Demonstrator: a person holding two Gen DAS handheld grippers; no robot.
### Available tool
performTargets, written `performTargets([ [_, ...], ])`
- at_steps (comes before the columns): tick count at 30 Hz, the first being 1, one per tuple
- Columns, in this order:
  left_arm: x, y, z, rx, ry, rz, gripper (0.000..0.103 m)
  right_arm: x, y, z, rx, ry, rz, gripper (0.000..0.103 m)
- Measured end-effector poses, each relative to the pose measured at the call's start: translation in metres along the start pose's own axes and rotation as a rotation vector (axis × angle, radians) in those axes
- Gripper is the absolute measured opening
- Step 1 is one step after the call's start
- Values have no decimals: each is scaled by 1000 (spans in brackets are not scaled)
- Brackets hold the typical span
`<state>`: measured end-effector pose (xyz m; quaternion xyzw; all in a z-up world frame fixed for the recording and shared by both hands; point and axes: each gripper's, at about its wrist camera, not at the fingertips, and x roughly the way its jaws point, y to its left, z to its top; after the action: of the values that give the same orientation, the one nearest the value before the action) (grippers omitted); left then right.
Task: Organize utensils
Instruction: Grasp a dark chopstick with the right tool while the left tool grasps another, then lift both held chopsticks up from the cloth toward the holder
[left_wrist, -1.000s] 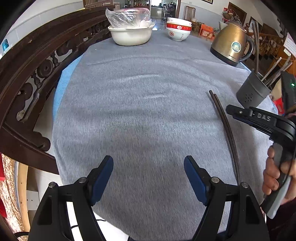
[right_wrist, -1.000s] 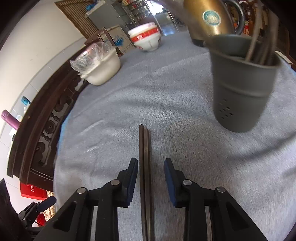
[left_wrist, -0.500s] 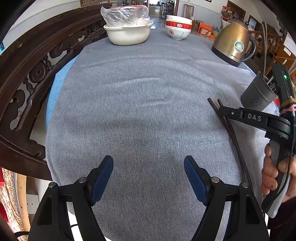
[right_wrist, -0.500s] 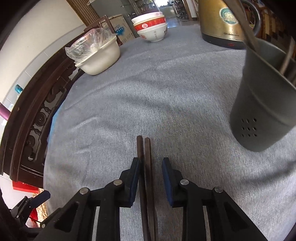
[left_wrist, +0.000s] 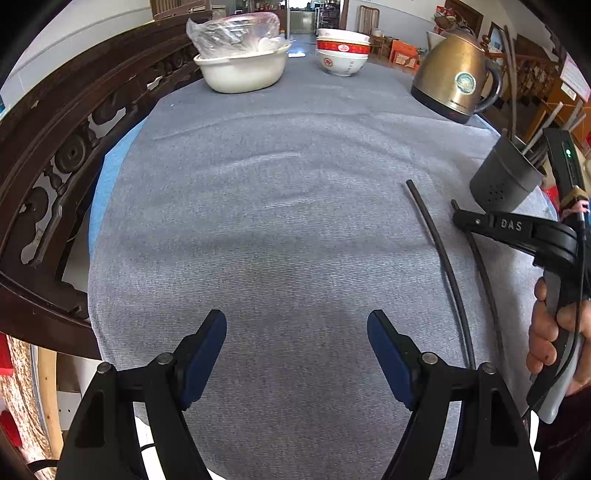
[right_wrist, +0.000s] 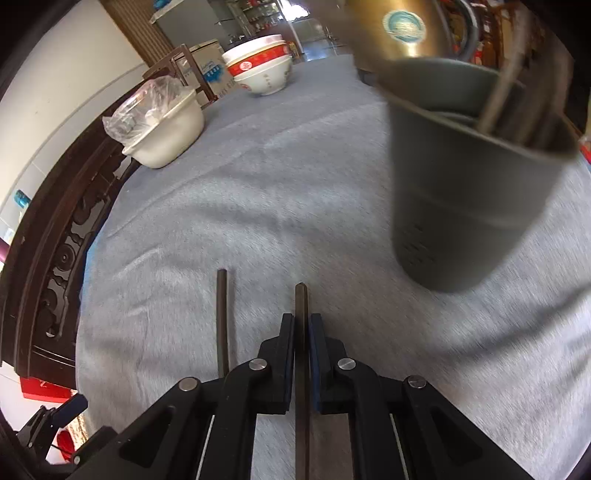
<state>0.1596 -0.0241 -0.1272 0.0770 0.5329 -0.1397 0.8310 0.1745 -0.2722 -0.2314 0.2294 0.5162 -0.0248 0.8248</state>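
My right gripper (right_wrist: 303, 328) is clamped on one dark chopstick (right_wrist: 301, 299) near the grey holder (right_wrist: 461, 206); my left gripper (left_wrist: 297, 332) hangs wide, empty; second chopstick (right_wrist: 222, 317) lies alongside.

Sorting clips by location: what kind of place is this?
Probably a home dining room: a cloth-covered table with stacked bowls, an electric kettle, and a carved wooden chair beside it.
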Motion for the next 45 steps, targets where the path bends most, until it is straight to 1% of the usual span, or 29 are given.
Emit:
performTargets([
  [4,1,-8,1,14,5,-12,79,-11,-12,-9,-14,-9,-64,8],
  [7,5,-15,4,23,21,-34,79,-15,-19,-9,7,8,-71,10],
  [10,7,-21,12,34,25,-59,79,-14,-22,-4,25,21,-67,10],
  [11,8,-23,18,37,25,-78,79,-12,-21,-2,23,23,-70,11],
  [16,20,-28,41,47,54,-141,79,-9,-20,4,-16,24,-72,11],
  [18,23,-31,48,46,65,-146,79,-11,-22,3,-35,14,-57,10],
  [21,29,-38,58,48,84,-184,79,-15,-29,-1,-31,1,-20,7],
  [23,33,-44,66,44,96,-205,74,-22,-34,-5,-28,-22,-10,7],
  [25,36,-51,72,48,109,-223,65,-31,-40,-7,-16,-45,17,7],
  [27,41,-58,79,44,122,-228,59,-44,-47,-9,-1,-81,40,7],
  [30,49,-70,89,51,135,-232,56,-66,-55,-11,9,-135,73,7],
  [33,59,-79,99,42,153,-243,55,-85,-63,-13,16,-180,96,7],
  [36,71,-86,107,35,172,-219,55,-98,-73,-17,33,-212,118,7],
  [39,82,-93,112,32,195,-203,46,-109,-82,-21,47,-242,136,7],
  [42,90,-100,116,32,215,-200,43,-114,-85,-22,60,-261,147,7],
  [45,97,-104,119,21,238,-205,36,-119,-87,-22,68,-278,155,7],
])
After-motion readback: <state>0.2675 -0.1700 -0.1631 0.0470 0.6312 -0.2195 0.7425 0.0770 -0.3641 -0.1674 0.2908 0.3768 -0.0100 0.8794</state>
